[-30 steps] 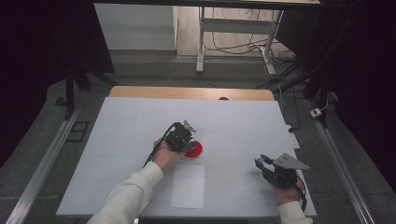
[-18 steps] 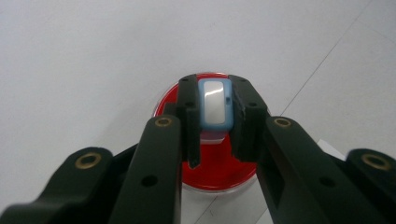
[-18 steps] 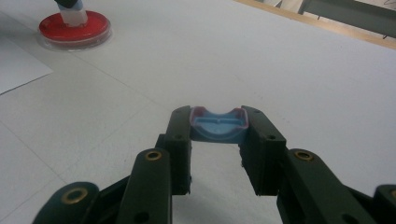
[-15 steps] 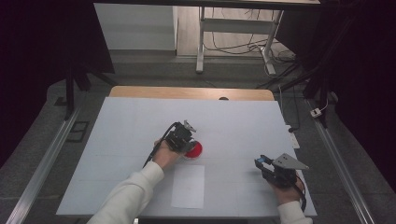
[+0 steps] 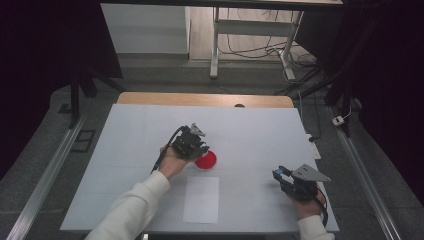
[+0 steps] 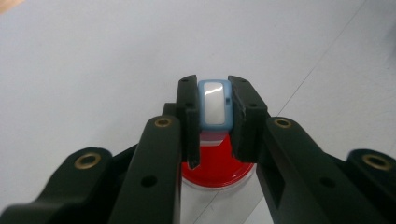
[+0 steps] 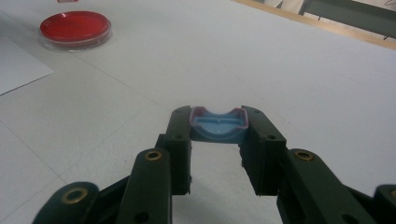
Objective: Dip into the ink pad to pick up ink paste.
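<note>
The left gripper [image 6: 215,122] is clamped on a small blue-rimmed piece [image 6: 215,103] and holds it just above the red dish [image 6: 217,164], which sits on the white table [image 5: 250,130] just beyond the sheet of paper [image 5: 201,199]. The right gripper [image 7: 217,140], well apart from the dish toward the person's right, is clamped on a blue cap [image 7: 218,125] above the table.

Bare table [image 5: 260,130] all around; red dish [image 5: 206,160] and paper sheet [image 5: 201,199] lie flat.
</note>
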